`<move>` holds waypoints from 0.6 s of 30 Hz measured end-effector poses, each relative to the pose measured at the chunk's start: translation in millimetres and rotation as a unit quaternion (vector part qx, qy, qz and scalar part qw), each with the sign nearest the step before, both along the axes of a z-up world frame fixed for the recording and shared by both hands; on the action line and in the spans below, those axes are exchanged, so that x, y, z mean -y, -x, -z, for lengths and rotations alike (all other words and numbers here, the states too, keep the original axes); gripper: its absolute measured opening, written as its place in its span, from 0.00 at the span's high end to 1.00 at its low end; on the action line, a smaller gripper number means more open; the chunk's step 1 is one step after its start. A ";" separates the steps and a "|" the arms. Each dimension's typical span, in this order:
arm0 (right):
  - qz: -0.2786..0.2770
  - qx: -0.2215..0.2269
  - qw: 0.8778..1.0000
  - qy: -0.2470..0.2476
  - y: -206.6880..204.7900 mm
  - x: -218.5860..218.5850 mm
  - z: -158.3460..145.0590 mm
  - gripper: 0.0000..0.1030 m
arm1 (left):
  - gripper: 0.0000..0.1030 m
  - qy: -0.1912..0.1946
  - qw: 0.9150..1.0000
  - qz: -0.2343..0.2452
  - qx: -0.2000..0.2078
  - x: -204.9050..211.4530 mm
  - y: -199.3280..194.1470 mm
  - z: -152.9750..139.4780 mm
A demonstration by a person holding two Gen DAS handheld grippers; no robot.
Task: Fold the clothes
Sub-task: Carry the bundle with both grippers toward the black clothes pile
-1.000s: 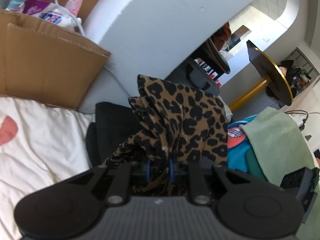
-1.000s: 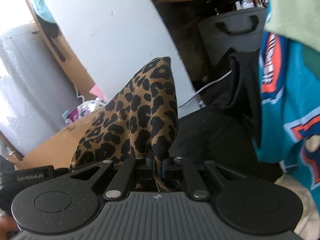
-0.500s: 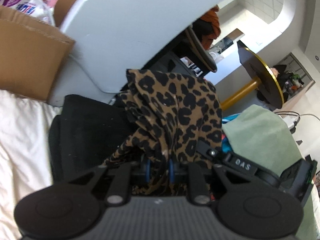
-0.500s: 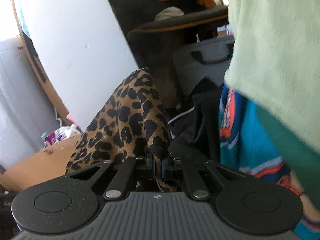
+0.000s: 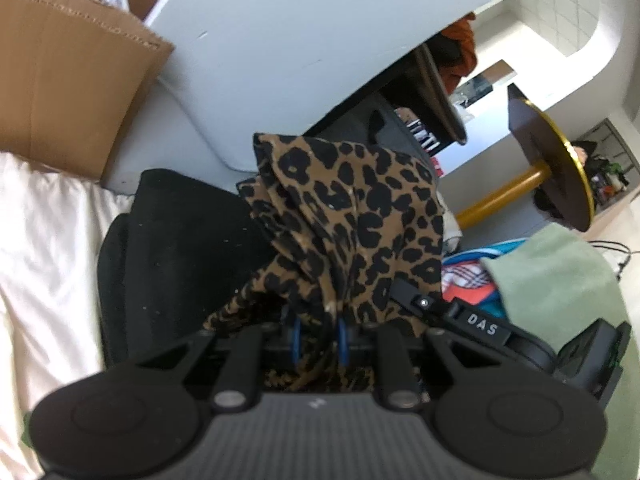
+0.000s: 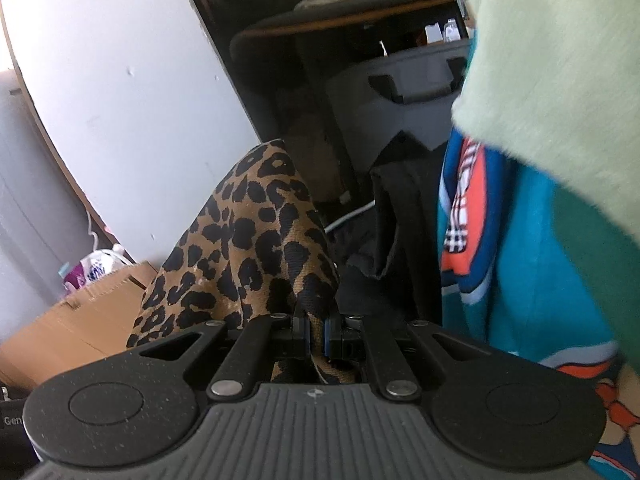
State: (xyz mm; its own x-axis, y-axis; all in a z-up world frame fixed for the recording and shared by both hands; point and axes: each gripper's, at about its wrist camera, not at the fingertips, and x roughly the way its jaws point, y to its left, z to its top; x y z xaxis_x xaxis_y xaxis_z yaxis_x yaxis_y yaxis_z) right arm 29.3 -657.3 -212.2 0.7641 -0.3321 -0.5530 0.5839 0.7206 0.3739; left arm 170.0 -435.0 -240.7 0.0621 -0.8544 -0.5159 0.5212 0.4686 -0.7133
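A leopard-print garment (image 5: pixel 352 220) hangs bunched from my left gripper (image 5: pixel 319 336), which is shut on a thick fold of it. The same leopard-print garment (image 6: pixel 248 248) rises as a peak from my right gripper (image 6: pixel 316 334), shut on a thin edge of the cloth. Part of the right gripper's body (image 5: pixel 484 326) shows at the lower right of the left wrist view, close beside the left one. Below and behind the held cloth lies a black garment (image 5: pixel 176 248) on the pale bedsheet (image 5: pixel 44 248).
A pile with a teal and orange shirt (image 6: pixel 528 248) and a light green cloth (image 6: pixel 560 60) sits to the right. A cardboard box (image 5: pixel 68 92) and a white panel (image 5: pixel 288 40) stand behind. A dark case (image 6: pixel 400 96) and a gold-edged round table (image 5: pixel 556 176) lie farther back.
Both grippers carried the leopard cloth sideways toward the clothes pile: the cardboard box slid left, the green and teal garments grew larger, and the right gripper's body came into the left wrist view.
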 end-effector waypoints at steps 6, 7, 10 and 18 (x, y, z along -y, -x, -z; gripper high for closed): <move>0.000 -0.002 1.000 -0.011 -20.4 4.6 21.8 0.96 | 0.83 -0.017 1.000 -0.007 -0.001 5.1 -16.8 14.1; -0.001 -0.004 1.000 -0.008 -24.2 4.3 25.2 0.96 | 0.83 -0.019 1.000 -0.008 -0.004 8.2 -19.1 16.7; -0.002 -0.015 1.000 -0.014 -37.8 9.6 38.8 0.96 | 0.83 -0.028 0.999 -0.016 -0.019 10.0 -29.8 29.4; -0.009 -0.039 0.999 -0.011 -64.4 15.7 62.9 0.96 | 0.83 -0.034 0.998 -0.028 -0.045 15.3 -54.2 53.5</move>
State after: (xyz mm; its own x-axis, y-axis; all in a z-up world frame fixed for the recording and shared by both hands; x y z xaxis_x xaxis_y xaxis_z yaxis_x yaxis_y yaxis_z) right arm 93.7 -673.0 -275.0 0.7239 -0.3068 -0.6180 0.5995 0.7230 0.3433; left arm 224.3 -450.3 -294.2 0.0599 -0.8134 -0.5787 0.4273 0.5448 -0.7215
